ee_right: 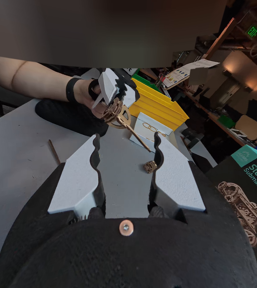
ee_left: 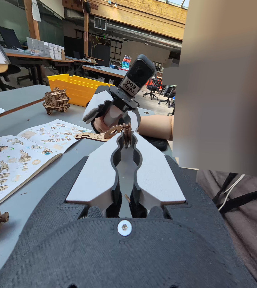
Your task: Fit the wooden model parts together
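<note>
Grey table in workshop, left tongs clamped on wooden gear assembly, right tongs apart, yellow bin behind.

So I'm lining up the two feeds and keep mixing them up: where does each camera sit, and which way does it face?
Left wrist view: on the left gripper, looking along its fingers, shut on the wooden assembly, toward the open right gripper; a forearm shows.
Right wrist view: on the right gripper, facing the left gripper and the hand holding it.
Shared: wooden assembly, yellow bin.
</note>
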Demonstrator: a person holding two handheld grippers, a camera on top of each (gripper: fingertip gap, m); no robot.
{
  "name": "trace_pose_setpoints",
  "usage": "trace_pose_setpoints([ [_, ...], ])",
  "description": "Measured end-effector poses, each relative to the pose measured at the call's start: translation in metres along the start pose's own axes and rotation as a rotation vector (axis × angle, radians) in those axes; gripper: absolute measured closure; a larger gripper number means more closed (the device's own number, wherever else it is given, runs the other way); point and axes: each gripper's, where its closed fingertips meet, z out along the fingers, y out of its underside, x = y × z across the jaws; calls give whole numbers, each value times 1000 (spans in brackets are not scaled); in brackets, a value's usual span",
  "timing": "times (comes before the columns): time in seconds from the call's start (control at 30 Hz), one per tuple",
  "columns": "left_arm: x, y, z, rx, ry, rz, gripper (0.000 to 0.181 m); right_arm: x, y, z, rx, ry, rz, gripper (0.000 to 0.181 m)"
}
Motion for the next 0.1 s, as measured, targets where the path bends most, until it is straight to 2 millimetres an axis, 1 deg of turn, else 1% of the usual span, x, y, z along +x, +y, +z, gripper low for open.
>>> trace_pose_setpoints([
  [0.1,6,-5,-3,38,130,-186,175,-5,2,3,-37,5,-86,118],
])
